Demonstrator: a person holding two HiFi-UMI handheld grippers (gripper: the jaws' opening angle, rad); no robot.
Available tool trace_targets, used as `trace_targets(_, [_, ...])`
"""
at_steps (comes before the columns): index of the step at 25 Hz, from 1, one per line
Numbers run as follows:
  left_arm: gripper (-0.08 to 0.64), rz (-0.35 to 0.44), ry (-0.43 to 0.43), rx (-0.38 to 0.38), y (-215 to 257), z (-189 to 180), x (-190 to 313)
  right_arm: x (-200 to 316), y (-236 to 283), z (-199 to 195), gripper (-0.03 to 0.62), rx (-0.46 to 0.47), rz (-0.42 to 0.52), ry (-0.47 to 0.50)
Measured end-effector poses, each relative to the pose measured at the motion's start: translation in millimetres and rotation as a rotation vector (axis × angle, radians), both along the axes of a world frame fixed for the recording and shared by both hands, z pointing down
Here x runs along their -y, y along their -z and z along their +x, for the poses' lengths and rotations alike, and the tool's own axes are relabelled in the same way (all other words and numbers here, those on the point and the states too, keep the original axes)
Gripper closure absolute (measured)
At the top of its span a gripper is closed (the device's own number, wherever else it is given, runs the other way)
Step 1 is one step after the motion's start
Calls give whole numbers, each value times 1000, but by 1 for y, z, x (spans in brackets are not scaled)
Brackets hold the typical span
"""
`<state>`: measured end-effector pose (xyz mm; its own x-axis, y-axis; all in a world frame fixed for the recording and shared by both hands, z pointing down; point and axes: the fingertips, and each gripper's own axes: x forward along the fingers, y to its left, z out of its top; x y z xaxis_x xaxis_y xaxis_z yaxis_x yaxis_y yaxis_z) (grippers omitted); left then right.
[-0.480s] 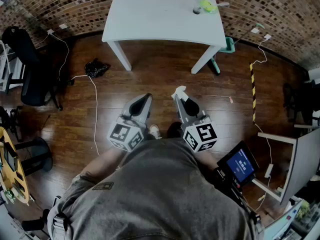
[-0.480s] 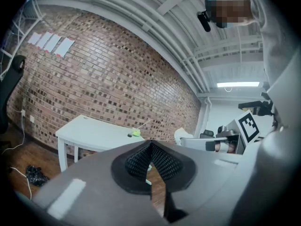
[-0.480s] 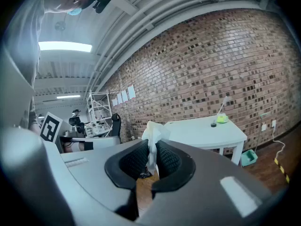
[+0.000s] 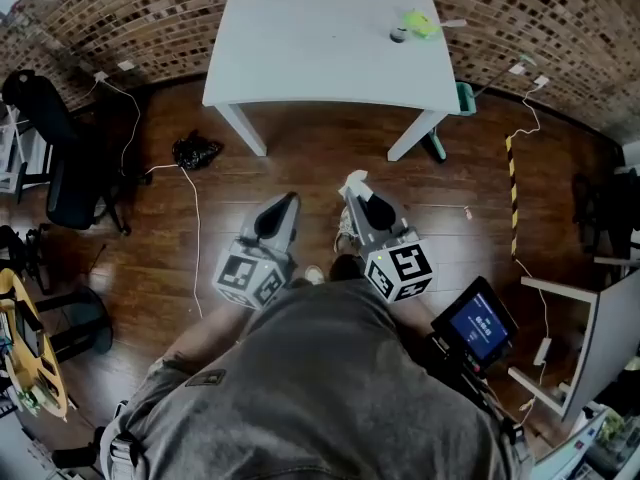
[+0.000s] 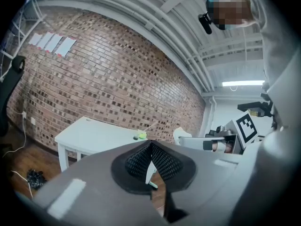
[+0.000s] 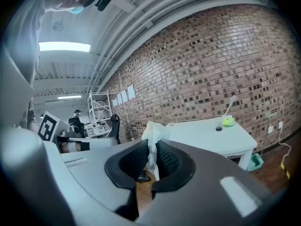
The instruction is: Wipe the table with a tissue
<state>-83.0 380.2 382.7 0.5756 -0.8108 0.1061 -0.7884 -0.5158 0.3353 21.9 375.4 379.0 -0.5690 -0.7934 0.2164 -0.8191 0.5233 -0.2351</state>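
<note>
Room: brick wall at the back, dark wooden floor.
Worktop: white, on legs, standing against the wall and well apart from the person.
On worktop: green object with a small dark object just beside it, both near the far right corner.
Tissue: white and crumpled, pinched in the right gripper, its upper part bunched above the jaws. It is not yet at the worktop.
Left gripper: jaws clenched on nothing, held beside the right one at waist height.
Step in hand, as judged: the approach, with wiping not begun.
Handling advice: keep the right jaws clamped, since the tissue is light and could slip. Bring the bunched end flat to the top and press lightly. Sweep in overlapping strokes, steering round the two objects at the corner. Keep the left gripper off the wiped path.
</note>
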Motion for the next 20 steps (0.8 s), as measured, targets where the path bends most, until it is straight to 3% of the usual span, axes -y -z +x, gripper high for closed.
trace_targets(12, [558, -6, 47, 62, 7, 51, 145, 135, 4, 53, 551, -2, 17, 61])
trace_targets(20, [558, -36, 89, 57, 6, 62, 200, 195, -4, 71, 551, -15, -13, 80])
